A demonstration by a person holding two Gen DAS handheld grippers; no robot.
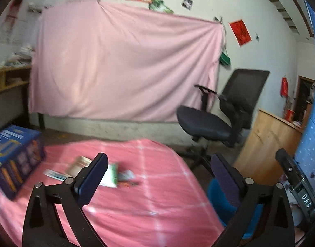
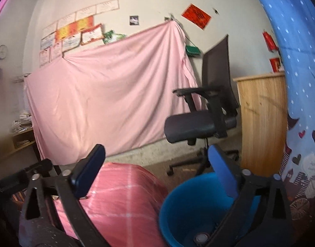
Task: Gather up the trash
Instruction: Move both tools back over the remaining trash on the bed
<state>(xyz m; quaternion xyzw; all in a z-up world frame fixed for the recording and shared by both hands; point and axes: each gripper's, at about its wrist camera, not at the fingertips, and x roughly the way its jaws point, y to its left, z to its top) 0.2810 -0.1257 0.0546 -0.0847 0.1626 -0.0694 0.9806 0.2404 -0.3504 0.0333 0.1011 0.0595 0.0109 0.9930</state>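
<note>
Both tongs stand wide with nothing between their pads. The left gripper (image 1: 159,177) hangs over a pink checked tablecloth (image 1: 157,195); just beyond its left-hand finger lies the trash (image 1: 114,175), a blurred scatter of what look like paper wrappers, and a blue printed box (image 1: 15,158) sits farther left. The right gripper (image 2: 155,173) is held above the blue bucket (image 2: 184,207), whose rim passes under its right-hand finger; a small round item (image 2: 201,236) lies at the bucket's bottom. A black office chair (image 2: 206,111) stands beyond both tongs, before a hanging pink sheet (image 2: 108,94).
</note>
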